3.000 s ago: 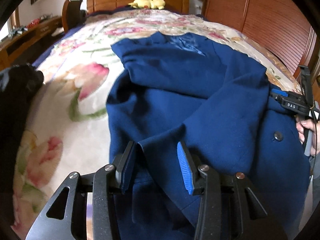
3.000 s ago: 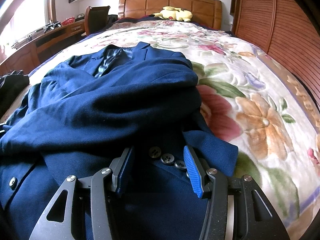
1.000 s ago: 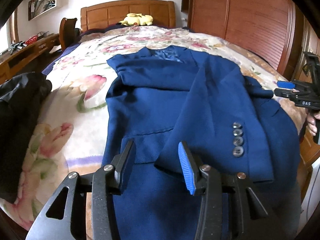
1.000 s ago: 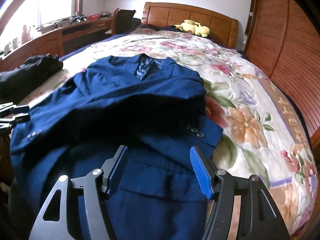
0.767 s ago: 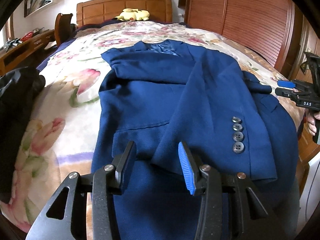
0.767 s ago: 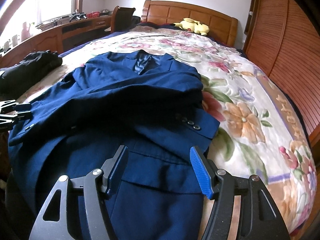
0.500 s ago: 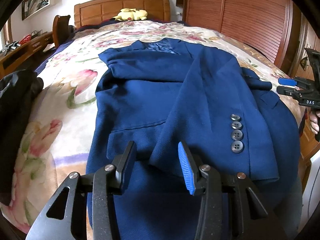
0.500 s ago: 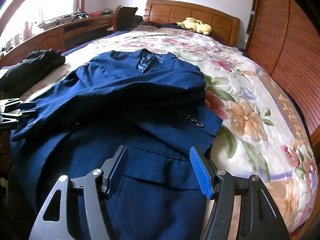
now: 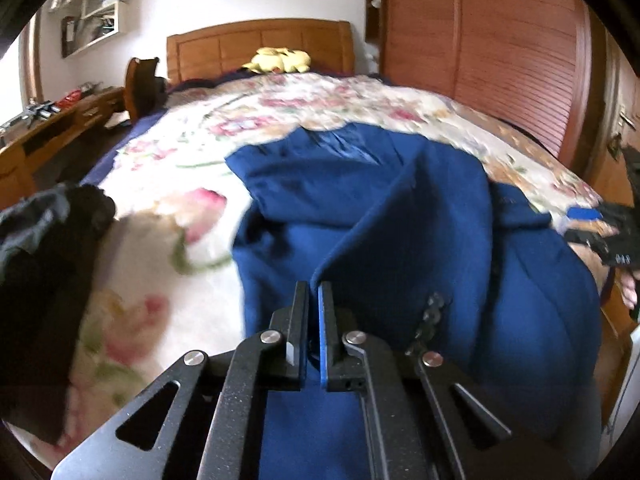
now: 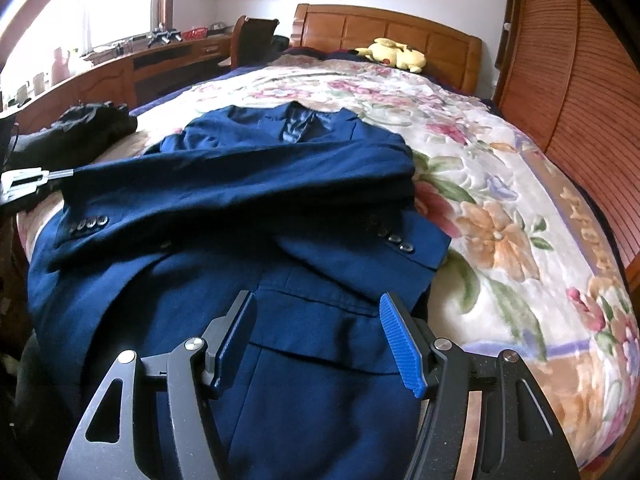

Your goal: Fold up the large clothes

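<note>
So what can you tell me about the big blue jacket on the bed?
The blue jacket is a dark navy suit coat of woven cloth, lying face up on the flowered bedspread. Its shiny lining shows at the collar. Both sleeves cross its front, each with cuff buttons. The left gripper pinches one sleeve's edge; the right gripper hangs open over the hem.

Right gripper (image 10: 318,336), jaws apart, above navy jacket (image 10: 240,208) on bed (image 10: 520,208)

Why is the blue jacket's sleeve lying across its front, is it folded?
Partly folded. Both sleeves cross the jacket chest; the body lies spread flat on the bed.
</note>
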`<state>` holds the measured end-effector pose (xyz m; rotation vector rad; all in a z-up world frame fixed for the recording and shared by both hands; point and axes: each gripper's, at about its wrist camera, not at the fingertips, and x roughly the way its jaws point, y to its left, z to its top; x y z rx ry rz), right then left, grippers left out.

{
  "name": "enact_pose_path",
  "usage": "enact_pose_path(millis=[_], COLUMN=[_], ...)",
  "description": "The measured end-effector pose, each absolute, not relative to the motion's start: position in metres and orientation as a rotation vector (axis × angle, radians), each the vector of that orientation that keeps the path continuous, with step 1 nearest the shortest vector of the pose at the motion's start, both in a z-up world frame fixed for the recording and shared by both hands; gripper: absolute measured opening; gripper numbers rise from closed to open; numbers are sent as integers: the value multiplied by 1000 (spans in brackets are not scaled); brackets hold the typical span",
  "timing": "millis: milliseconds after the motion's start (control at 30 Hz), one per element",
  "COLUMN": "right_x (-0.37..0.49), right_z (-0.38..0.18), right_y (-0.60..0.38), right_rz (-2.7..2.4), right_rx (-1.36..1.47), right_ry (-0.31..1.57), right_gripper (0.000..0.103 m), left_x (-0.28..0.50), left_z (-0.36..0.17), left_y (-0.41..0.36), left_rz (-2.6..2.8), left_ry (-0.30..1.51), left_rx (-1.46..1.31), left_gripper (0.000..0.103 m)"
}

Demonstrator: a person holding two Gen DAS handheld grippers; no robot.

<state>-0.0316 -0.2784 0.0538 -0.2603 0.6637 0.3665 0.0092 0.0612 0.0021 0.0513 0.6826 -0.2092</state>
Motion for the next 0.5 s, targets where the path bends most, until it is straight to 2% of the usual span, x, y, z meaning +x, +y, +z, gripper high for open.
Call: enact_pose_path(millis=[133,267,300,367,400,433,500], right_x=[-37,-41,-41,-41,-41,-41,-41], right_z=[55,51,49,46,43,42,39], right_y=[-284,-287,-288,-290,-292,-294,-297], right_rz=[357,344,340,331,326,322,317], right_rx=[-252,-248,-245,-241,-241,-239,-232], right_ry=[646,644,646,652,656,659,666], right_gripper=[66,66,66,66,66,66,66], left_x=[15,7,2,-5,-6,-12,-18], left_z=[9,10,9,7,6,3,-4], left_y=[71,82,85,90,92,96,100], left_rz=[-200,-179,-170,-165,-163,-162,-163], left_ry=[672,648,634,624,626,621,626], left_rx=[29,-6,-4,-2,-3,-9,-12], left_gripper=[6,21,32,63,71,78,78])
